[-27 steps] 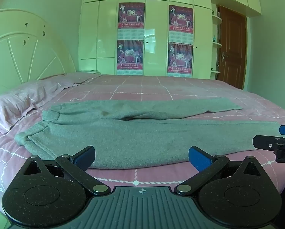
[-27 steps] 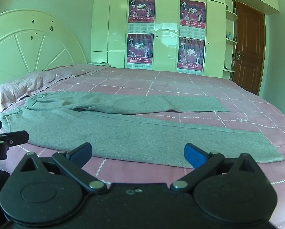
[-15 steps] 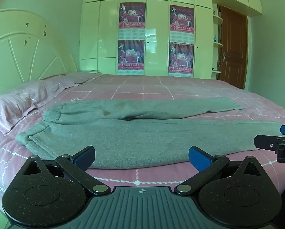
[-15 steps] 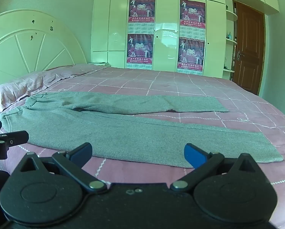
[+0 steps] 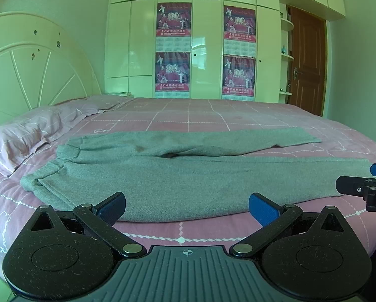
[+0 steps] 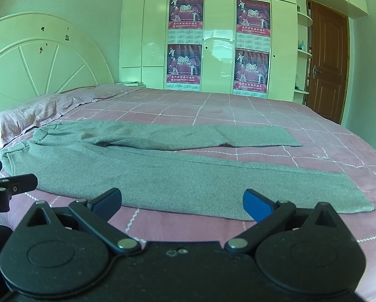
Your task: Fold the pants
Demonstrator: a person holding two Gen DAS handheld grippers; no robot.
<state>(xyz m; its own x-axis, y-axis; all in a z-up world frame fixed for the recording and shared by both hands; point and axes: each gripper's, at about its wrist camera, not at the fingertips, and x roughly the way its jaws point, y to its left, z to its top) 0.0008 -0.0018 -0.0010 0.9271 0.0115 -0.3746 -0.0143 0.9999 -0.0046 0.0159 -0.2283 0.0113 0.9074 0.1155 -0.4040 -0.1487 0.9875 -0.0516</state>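
Grey pants point(image 5: 178, 176) lie flat on the pink bed, waistband to the left, both legs stretched right and slightly apart. They also show in the right wrist view point(image 6: 162, 166), with the near leg's cuff at the right. My left gripper point(image 5: 186, 207) is open and empty, just in front of the near edge of the pants by the waist end. My right gripper point(image 6: 181, 202) is open and empty, in front of the near leg. Each gripper's tip shows at the edge of the other's view.
The pink checked bedsheet point(image 5: 213, 115) covers a wide bed. A pink pillow point(image 5: 34, 130) lies at the left below a cream headboard point(image 5: 29, 70). White wardrobes with posters point(image 5: 173, 47) stand behind the bed; a brown door point(image 5: 306, 60) is at the right.
Both grippers have edged slightly nearer the pants; the jaws have stayed open and the pants have not moved.
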